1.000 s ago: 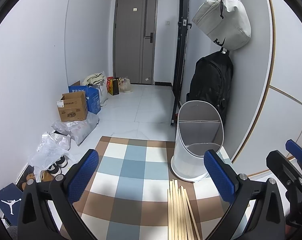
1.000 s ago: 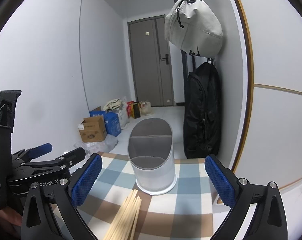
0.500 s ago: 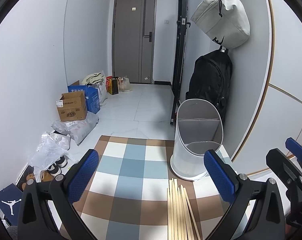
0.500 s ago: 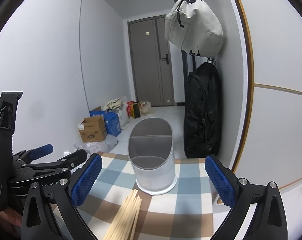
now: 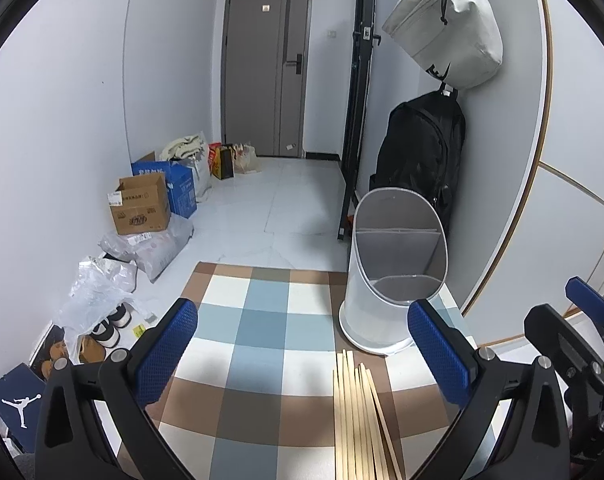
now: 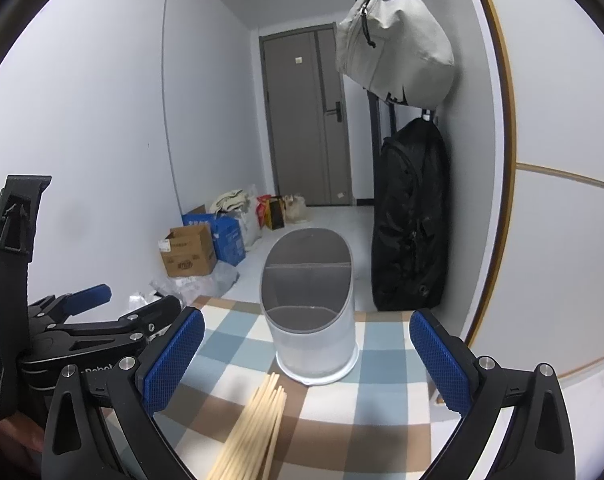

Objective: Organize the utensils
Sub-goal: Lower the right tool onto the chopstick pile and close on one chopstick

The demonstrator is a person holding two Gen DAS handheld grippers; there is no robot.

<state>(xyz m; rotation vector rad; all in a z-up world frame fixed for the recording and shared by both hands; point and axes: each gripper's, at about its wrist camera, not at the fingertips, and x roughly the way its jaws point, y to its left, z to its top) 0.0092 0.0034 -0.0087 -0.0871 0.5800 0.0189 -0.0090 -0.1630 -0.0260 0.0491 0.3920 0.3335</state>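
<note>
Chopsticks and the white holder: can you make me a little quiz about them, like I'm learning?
1. True or false: the chopsticks are already inside the white holder.
2. The holder's inside is split into: A) two parts, B) four parts, C) no parts.
3. Fill in: both grippers, left gripper and right gripper, are ____ and holding nothing.

Key: 1 false, they lie on the checkered cloth in front of it. 2 A. 3 open.

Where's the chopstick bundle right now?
The chopsticks lie flat on the checked cloth, low and right of centre in the left wrist view, just in front of the white utensil holder, untouched by either gripper.
</note>
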